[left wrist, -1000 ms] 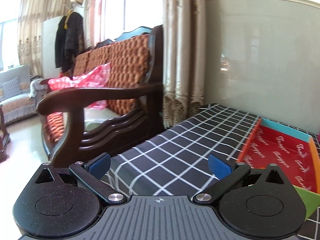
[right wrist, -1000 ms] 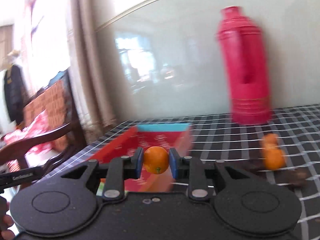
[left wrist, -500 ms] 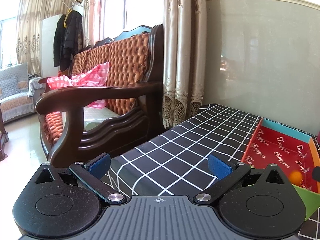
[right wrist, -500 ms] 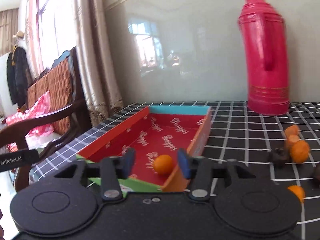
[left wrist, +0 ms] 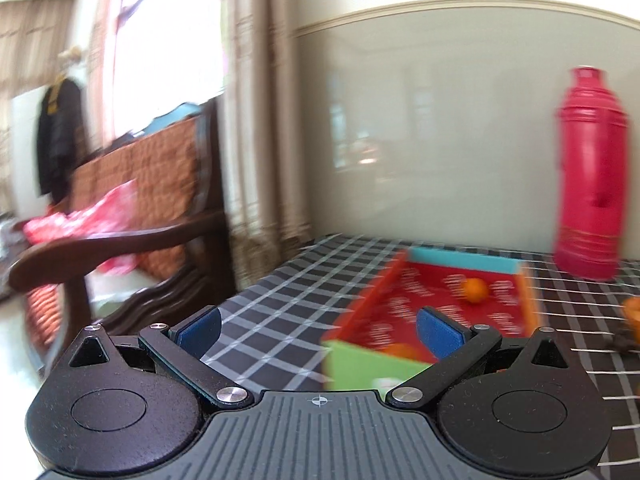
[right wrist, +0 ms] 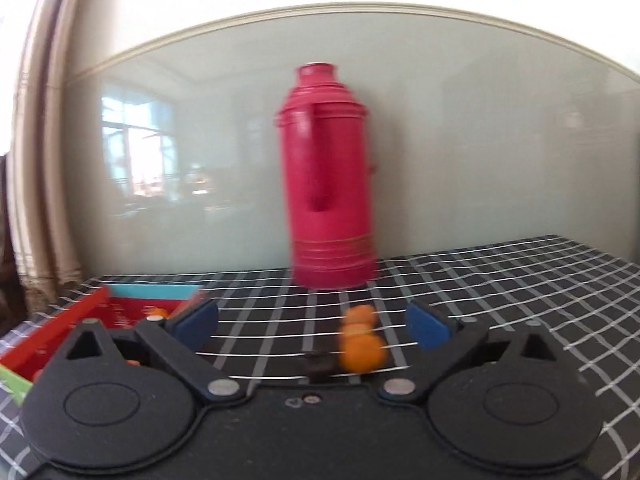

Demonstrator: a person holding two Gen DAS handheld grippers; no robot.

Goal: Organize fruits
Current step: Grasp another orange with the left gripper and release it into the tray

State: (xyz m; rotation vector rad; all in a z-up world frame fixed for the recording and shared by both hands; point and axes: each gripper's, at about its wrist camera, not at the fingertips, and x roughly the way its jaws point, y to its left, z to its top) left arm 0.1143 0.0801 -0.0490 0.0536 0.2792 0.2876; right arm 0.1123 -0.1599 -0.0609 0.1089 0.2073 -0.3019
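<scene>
Your right gripper is spread wide and lined up on the near orange on the checked tablecloth, ready to straddle it, while your left gripper, also spread and empty, faces the red tray where one orange lies at the far end.

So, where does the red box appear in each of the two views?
Left wrist: the red box lies right of centre on the table, beyond the right pad of the open left claw.
Right wrist: it sits at the far left edge, partly hidden by the open right claw.
Shared landmark: the red thermos.
</scene>
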